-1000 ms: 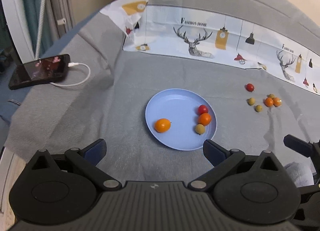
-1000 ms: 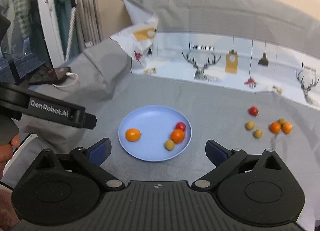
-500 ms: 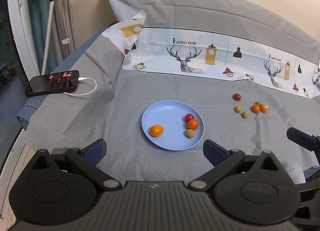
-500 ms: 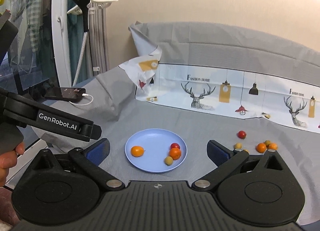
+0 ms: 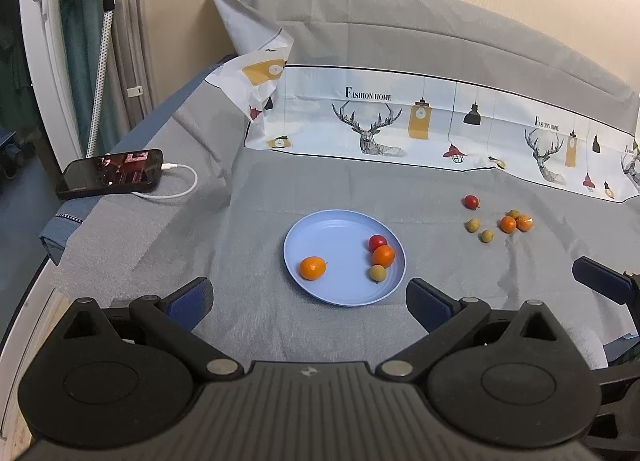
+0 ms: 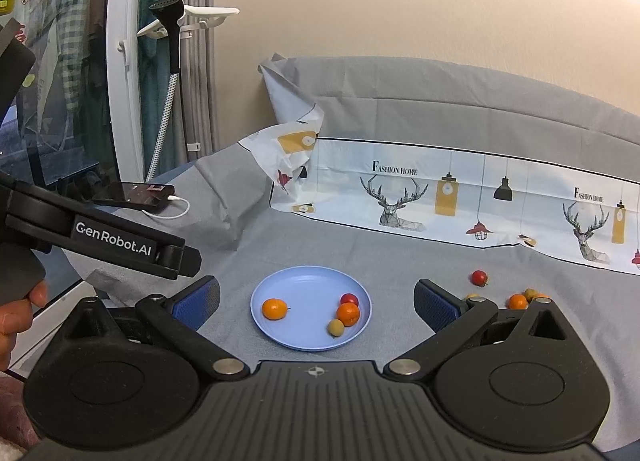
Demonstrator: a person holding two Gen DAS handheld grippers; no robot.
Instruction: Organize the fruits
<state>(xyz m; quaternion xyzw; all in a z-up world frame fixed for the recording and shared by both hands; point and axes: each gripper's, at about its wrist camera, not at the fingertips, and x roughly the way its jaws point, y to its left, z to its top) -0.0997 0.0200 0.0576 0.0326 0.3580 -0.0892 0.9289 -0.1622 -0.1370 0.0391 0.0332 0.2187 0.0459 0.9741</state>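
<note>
Both our grippers have pulled up and back since the earlier frames, left (image 5: 308,295) and right (image 6: 316,303) alike spread wide and empty. Four fruits sit in the plate (image 5: 320,229) mid-cloth; six more (image 5: 496,221) lie toward the cloth's right edge. We judge it nearly half done.

I'm in a home: a grey sheet (image 5: 360,189) covers the surface, curtains (image 6: 192,73) hang by a window, a garment steamer (image 6: 172,33) stands nearby, a phone (image 5: 110,178) charges.
</note>
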